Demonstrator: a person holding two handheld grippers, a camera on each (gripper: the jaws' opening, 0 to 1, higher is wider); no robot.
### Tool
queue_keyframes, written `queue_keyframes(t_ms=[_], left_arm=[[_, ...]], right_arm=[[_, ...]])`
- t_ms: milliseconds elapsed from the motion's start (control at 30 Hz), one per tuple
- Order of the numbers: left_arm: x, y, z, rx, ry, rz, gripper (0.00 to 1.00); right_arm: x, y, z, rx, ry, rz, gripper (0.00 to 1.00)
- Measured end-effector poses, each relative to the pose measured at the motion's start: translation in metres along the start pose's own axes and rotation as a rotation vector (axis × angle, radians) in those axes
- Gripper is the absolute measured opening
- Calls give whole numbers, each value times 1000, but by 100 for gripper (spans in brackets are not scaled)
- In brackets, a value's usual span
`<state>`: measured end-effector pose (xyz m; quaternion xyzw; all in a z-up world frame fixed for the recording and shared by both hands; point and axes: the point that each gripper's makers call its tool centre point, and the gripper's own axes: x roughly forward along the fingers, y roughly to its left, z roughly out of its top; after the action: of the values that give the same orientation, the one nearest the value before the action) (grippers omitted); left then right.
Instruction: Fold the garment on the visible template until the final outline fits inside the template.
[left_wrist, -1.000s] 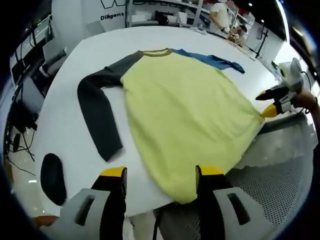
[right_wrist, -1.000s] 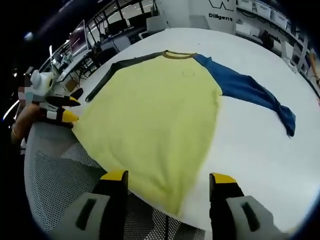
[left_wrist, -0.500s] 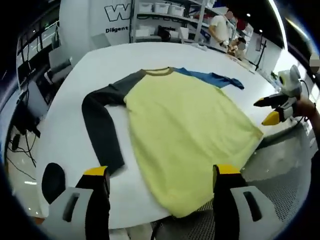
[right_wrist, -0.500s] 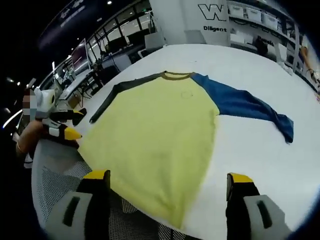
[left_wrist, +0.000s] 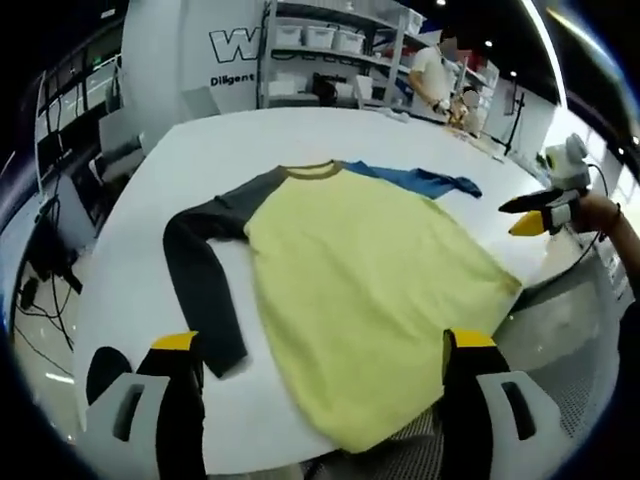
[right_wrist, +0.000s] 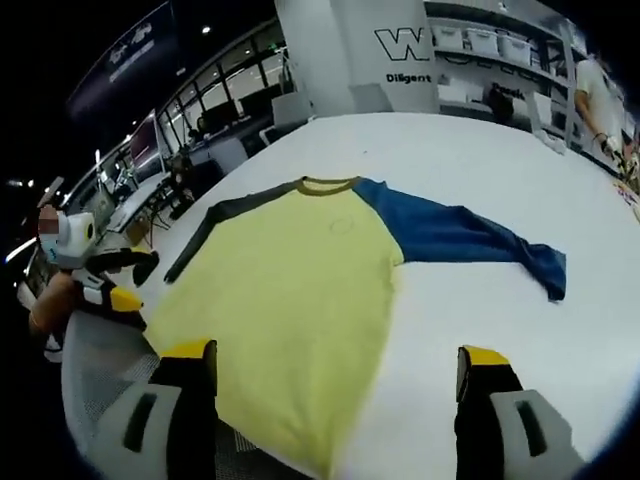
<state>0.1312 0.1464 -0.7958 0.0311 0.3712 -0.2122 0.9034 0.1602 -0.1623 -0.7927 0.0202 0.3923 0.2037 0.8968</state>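
Note:
A long-sleeved shirt (left_wrist: 360, 270) lies flat and unfolded on the white table (left_wrist: 200, 140). Its body is yellow, with a dark grey sleeve (left_wrist: 200, 290) and a blue sleeve (left_wrist: 420, 180). The hem reaches the table's near edge. My left gripper (left_wrist: 322, 340) hovers open above the hem with nothing between its jaws. In the left gripper view the right gripper (left_wrist: 528, 215) hangs off the hem's right corner, jaws apart. In the right gripper view the shirt (right_wrist: 290, 290) spreads ahead of my open right gripper (right_wrist: 336, 352), and the left gripper (right_wrist: 110, 285) is at the left, held by a hand.
A grey mesh surface (left_wrist: 560, 340) lies beyond the table's near edge, and a dark oval shape (left_wrist: 105, 365) sits by the near left corner. Behind the table stand shelves and a person (left_wrist: 430, 75). Desks and monitors (right_wrist: 200, 130) line the left side.
Both cameras have pulled up and back from the hem, so the shirt looks smaller. Both grippers' jaws stand wider apart. The shirt has not moved.

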Motion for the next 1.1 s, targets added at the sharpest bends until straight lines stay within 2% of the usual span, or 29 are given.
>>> queue_keyframes(t_ms=[33, 133, 200, 333, 400, 433, 633, 767, 833, 967, 1067, 1100], left_arm=[[-1, 0, 4, 10, -20, 2, 95], [0, -1, 4, -1, -20, 4, 95], [2, -3, -1, -5, 6, -8, 95], [1, -5, 2, 12, -14, -7, 96], [3, -4, -4, -4, 16, -6, 95], [3, -4, -3, -2, 9, -7, 95], [3, -5, 1, 11, -15, -8, 95], [4, -5, 0, -5, -7, -6, 94], [5, -5, -2, -2, 0, -4, 94], [4, -2, 1, -4, -21, 12, 94], [3, -1, 4, 3, -40, 11, 94], [3, -1, 4, 13, -41, 13, 94]], right_arm=[[0, -5, 3, 10, -12, -10, 99], [-2, -17, 10, 33, -35, -20, 98], [-2, -28, 15, 47, -44, -27, 97], [-2, -48, 20, 58, -49, -58, 98], [0, -57, 24, 82, -65, -66, 97], [1, -60, 26, 100, -76, -65, 98], [6, -83, 29, 116, -72, -79, 99], [9, -100, 31, 111, -85, -102, 99], [12, -112, 35, 104, -122, -133, 99], [16, -139, 33, 112, -119, -188, 98], [17, -151, 34, 130, -129, -200, 97], [19, -162, 35, 134, -133, -206, 96]])
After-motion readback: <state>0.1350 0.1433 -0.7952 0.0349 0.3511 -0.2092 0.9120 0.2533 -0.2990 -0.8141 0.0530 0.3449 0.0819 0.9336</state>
